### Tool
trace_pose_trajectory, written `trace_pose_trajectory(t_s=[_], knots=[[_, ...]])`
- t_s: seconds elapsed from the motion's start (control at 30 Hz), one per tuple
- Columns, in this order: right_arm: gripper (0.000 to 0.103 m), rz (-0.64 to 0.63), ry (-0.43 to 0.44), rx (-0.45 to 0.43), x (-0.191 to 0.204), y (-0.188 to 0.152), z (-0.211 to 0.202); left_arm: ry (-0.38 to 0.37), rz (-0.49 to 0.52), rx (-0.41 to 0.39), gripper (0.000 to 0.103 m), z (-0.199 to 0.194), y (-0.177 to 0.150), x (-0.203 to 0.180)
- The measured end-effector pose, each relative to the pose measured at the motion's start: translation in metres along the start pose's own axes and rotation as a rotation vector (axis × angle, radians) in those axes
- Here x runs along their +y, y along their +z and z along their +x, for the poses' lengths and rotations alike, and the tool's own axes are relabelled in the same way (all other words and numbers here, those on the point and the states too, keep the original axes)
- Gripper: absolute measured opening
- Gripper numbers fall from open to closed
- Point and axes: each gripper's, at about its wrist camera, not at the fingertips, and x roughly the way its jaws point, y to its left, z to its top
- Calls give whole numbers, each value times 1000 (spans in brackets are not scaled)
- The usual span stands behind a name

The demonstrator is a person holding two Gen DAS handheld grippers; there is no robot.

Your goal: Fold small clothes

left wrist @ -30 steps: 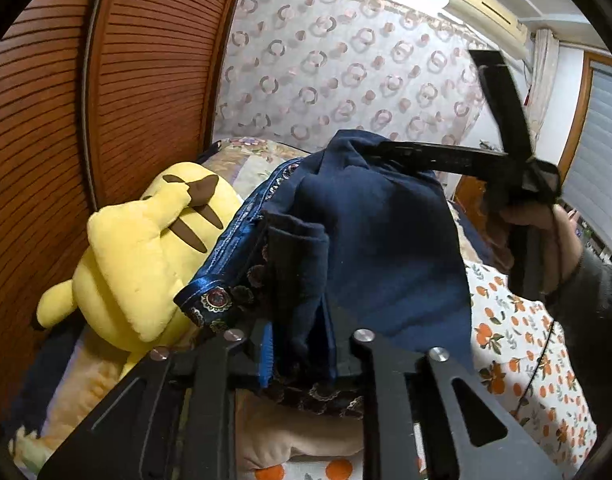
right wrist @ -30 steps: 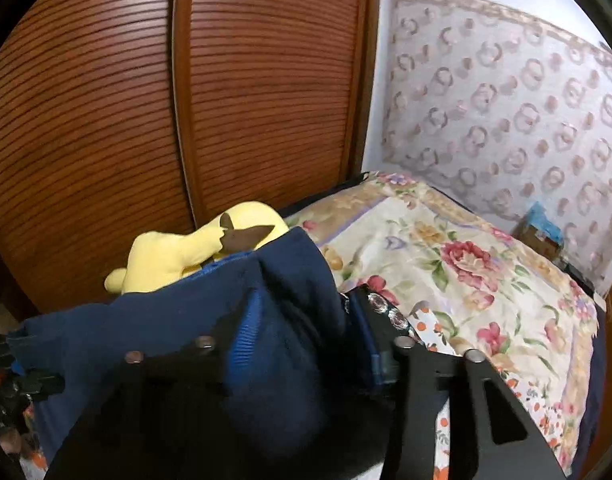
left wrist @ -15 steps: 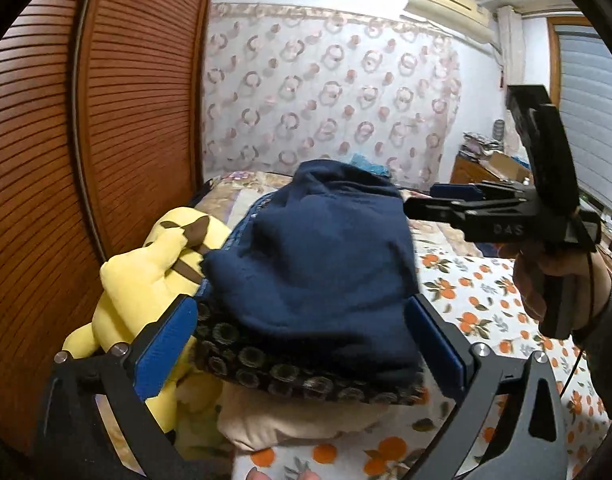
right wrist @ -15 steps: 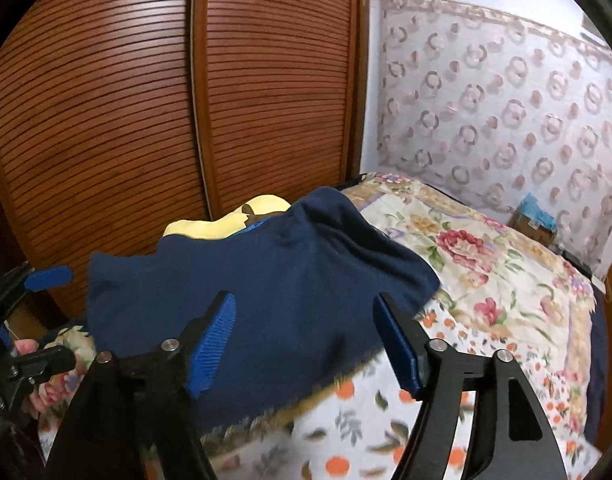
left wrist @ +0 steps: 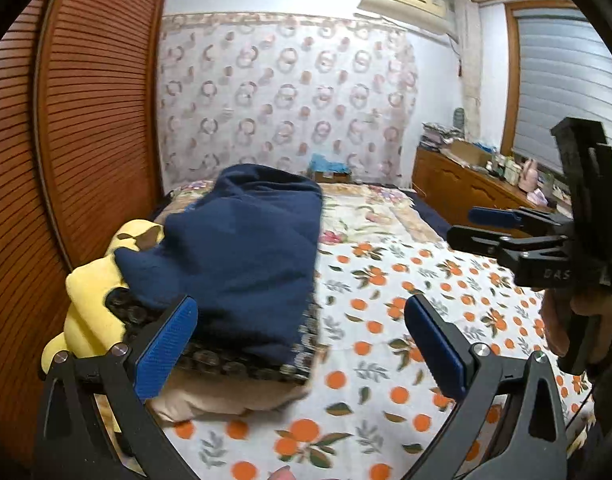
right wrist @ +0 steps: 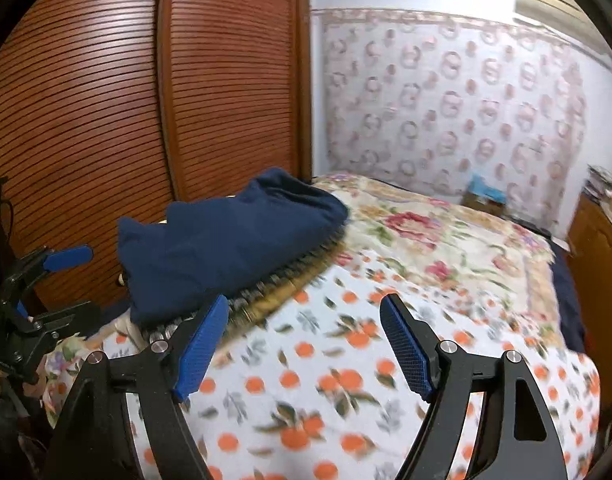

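The left gripper [left wrist: 301, 344] stands wide open with nothing between its blue pads [left wrist: 163, 346]. The right gripper [right wrist: 303, 344] is opening, its jaws empty too. The folded navy garment [left wrist: 241, 256] lies at the bed's left side on a patterned-edged piece and a beige cloth [left wrist: 225, 396]. It hides most of the yellow plush toy [left wrist: 89, 300] beside the wooden wardrobe [right wrist: 105, 100]. The orange-print bedspread [right wrist: 346, 380] is motion-blurred near the right gripper.

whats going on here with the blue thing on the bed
A person is folding small clothes with two handheld grippers. The folded navy garment lies on a small pile at the bed's edge, beside a yellow plush toy. The left gripper is open and empty; the right gripper is opening, nothing between its pads.
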Motion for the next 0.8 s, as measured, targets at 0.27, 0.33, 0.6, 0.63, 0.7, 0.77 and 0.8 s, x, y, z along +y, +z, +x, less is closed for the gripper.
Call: trace_pose_trajectory(t_s=[0.27,0.33,0.6,0.63,0.7,0.77,0.8], knots=[[86,51,-81,-23,8,-30,-53,-36,41,21,103,0,-5,-47],[88,68,-100,-27,11,-37,-65,-47,48,26,103,0,-5,-58],[88,154,-199,-70,17,-60,-117,-97,49,24,103,-7,2,-92],[88,166,-205,-76,18,-61,-123,-102,52,17,103,-10,5,-95],[88,184,-214,-93,19,-62,-133,-104,62,6,103,-16,11,-100],[88,193,-242,-107,23,-61,-144,-102,70,-8,103,-22,16,-105],[88,197,-253,-117,25,-60,-150,-101,71,-15,103,-25,19,-107]])
